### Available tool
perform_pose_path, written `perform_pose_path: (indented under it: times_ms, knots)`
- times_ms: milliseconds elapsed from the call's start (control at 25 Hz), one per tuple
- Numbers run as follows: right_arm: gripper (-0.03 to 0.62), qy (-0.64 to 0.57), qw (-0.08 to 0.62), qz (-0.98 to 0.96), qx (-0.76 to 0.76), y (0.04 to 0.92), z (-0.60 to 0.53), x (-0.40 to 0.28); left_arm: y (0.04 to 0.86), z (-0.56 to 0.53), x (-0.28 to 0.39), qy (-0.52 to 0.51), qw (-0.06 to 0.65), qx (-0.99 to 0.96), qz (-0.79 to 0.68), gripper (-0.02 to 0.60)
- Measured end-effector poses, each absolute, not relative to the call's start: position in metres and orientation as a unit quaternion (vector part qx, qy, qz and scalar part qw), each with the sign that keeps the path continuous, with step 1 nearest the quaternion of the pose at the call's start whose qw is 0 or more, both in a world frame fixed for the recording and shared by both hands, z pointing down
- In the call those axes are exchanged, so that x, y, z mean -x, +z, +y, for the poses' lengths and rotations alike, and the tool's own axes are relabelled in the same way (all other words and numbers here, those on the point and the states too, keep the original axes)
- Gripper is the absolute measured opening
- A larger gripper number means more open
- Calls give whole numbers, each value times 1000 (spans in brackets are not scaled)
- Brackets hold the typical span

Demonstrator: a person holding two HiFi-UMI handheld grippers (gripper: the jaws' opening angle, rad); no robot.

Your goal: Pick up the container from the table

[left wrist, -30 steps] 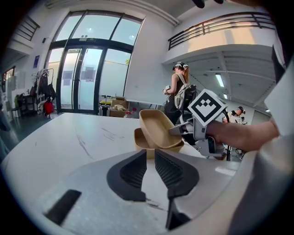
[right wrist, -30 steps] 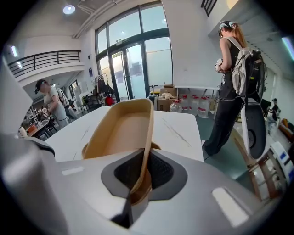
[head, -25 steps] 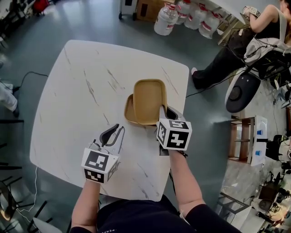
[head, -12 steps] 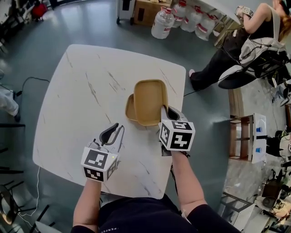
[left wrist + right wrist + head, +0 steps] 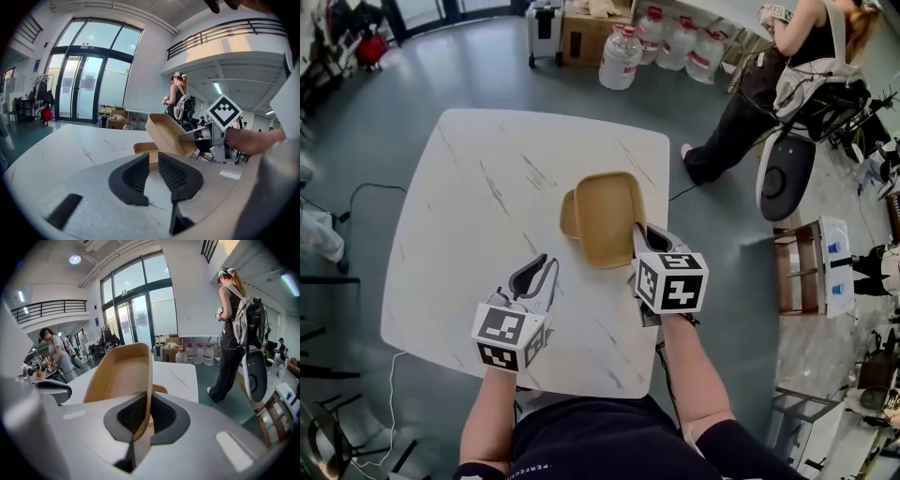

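Note:
A tan, shallow container [image 5: 607,217] hangs tilted above the white marble table [image 5: 478,187], and my right gripper [image 5: 642,232] is shut on its near rim. In the right gripper view the thin rim [image 5: 148,380] runs straight between the black pads [image 5: 164,414]. A second tan piece [image 5: 568,216] lies flat on the table under the lifted container's left side. My left gripper [image 5: 546,266] hovers over the table to the left, shut with only a thin slit between its pads [image 5: 136,174] and nothing in it. From there the container [image 5: 168,133] shows up ahead on the right.
The table's near edge [image 5: 581,380] is close to the person's body. A person stands off the far right corner by a round chair [image 5: 787,183]. Water jugs [image 5: 623,56] and boxes sit on the floor beyond the table. A small shelf [image 5: 811,272] stands at the right.
The right gripper has risen a little with the container still in its grip, which now tips more steeply off the table. The left gripper has lifted slightly too.

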State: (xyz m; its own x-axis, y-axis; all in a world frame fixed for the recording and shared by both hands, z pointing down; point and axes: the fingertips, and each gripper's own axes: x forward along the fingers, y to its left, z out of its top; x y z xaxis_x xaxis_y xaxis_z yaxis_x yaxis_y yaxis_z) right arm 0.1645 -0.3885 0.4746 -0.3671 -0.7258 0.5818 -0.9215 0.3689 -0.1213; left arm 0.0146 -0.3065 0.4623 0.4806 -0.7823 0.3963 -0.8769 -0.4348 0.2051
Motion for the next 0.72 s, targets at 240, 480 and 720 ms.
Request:
perform_pose_path:
  times_ms: [240, 480, 720]
  knots:
    - [6, 226, 220, -791, -524, 460, -354, -175, 450, -287, -20, 122, 187, -850, -477, 54]
    - [6, 233, 211, -785, -533, 452, -323, -181, 440, -274, -31, 118, 176, -869, -448, 54]
    - [6, 235, 195, -781, -545, 443, -288, -193, 437, -251, -43, 125, 170, -881, -424, 54]
